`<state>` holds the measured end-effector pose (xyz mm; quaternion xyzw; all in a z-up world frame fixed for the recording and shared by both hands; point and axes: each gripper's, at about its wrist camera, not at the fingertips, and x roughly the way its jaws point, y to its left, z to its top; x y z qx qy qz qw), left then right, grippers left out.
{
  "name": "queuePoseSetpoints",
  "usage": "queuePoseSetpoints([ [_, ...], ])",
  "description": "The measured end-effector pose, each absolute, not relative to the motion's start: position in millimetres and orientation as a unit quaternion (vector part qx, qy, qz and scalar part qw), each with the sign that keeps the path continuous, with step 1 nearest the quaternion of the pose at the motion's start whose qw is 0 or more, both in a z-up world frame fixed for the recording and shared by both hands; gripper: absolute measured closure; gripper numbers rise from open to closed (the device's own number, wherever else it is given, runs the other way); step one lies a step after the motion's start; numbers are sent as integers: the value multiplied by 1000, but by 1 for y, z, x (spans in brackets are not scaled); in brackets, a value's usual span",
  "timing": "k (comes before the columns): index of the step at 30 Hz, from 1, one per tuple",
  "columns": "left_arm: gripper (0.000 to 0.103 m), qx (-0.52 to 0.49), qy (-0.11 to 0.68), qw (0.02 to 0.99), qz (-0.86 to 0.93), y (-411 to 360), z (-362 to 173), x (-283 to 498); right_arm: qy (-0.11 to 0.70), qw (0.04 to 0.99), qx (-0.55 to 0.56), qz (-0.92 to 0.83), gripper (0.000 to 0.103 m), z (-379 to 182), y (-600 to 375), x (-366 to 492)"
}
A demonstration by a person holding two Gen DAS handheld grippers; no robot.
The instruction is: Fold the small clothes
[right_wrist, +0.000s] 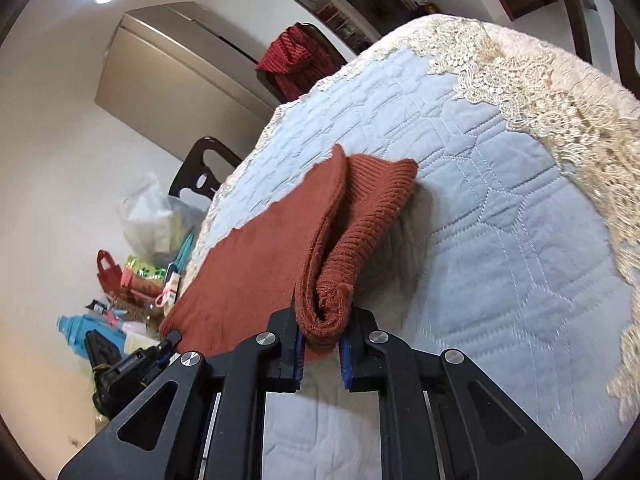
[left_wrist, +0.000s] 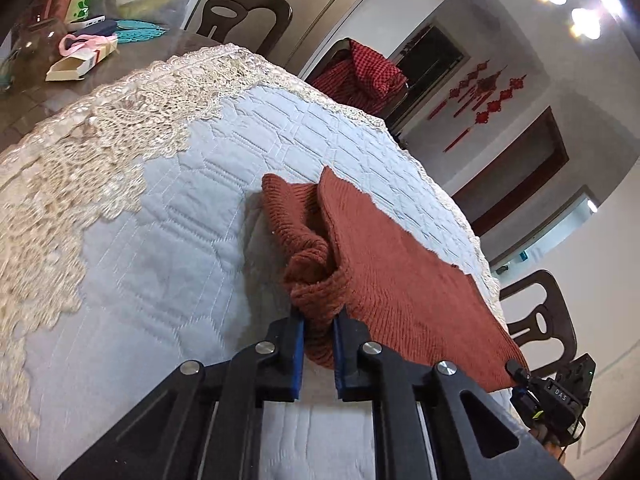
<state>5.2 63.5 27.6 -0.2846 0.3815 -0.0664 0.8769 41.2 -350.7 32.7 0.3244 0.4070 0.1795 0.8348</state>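
Note:
A rust-brown knitted garment [left_wrist: 404, 264] lies on the light blue quilted table cover [left_wrist: 168, 240], its ribbed sleeve folded along one side. In the left wrist view my left gripper [left_wrist: 320, 322] is shut on a bunched ribbed fold at the garment's near edge. My right gripper [left_wrist: 518, 374] shows at the lower right, at the garment's other near corner. In the right wrist view the garment [right_wrist: 248, 264] hangs from my right gripper [right_wrist: 323, 330], which is shut on a rolled knit fold. There my left gripper [right_wrist: 170, 338] pinches the far left corner.
A cream lace border [left_wrist: 80, 152] rings the cover. Dark wooden chairs [left_wrist: 236, 12] stand around the table; one carries a red checked cloth [left_wrist: 360, 76]. A small open box [left_wrist: 76, 64], teal mats and bags crowd the table's far left. Bags and bottles [right_wrist: 120, 304] lie beside the table.

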Motion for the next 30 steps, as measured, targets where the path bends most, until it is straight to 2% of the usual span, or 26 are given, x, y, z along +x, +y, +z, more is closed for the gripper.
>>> queuePoseSetpoints([
  [11,89,-277,426,857,-84,54,12,-55,435,826,318,167,89,29,-370,-28],
  [15,82,-257,432,861,-76,56,12,-56,457,811,327,164,86,11,-374,-29],
  [19,75,-219,405,885,-64,60,33,-66,438,841,279,152,79,34,-373,-37],
  [25,71,-200,377,902,-61,59,49,-43,393,876,247,130,79,62,-376,-30],
  [30,71,-143,386,908,-77,31,51,0,395,882,209,150,79,65,-347,5],
])
